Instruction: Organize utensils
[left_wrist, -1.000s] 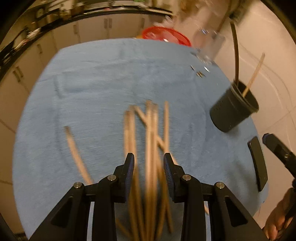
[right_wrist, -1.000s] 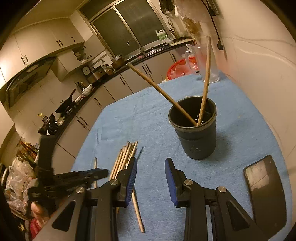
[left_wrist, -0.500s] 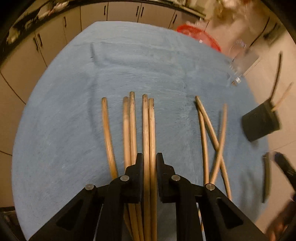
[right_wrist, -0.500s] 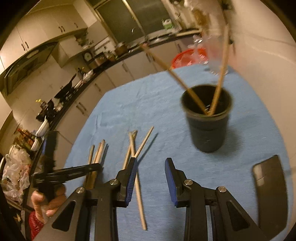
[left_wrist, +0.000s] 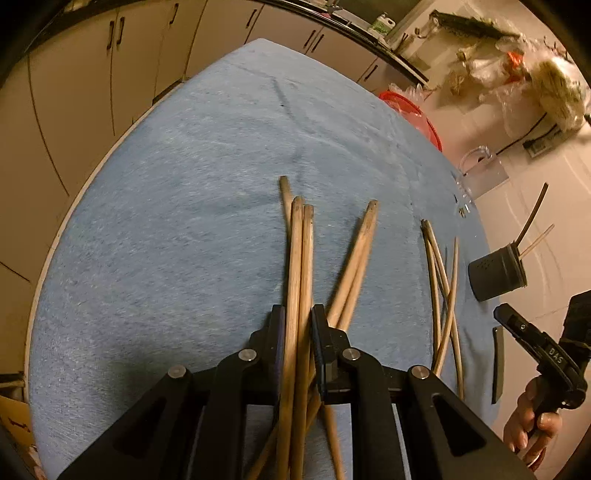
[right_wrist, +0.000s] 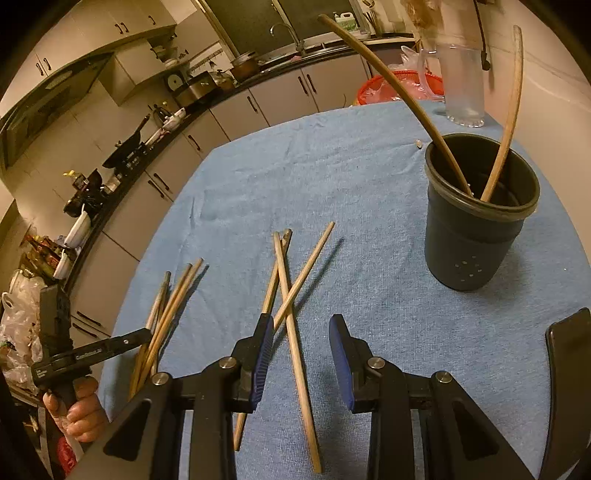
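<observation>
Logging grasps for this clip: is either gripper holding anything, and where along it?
Left gripper is shut on two chopsticks, roughly mid-length. Right gripper is open, holding nothing.

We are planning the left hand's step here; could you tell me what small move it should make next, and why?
Probably lift: the left gripper is closed on a pair of chopsticks whose tips rest over the blue cloth, and the black holder stands upright, holding only two.

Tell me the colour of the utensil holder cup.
Dark grey-black cup, clearest in the right wrist view.
</observation>
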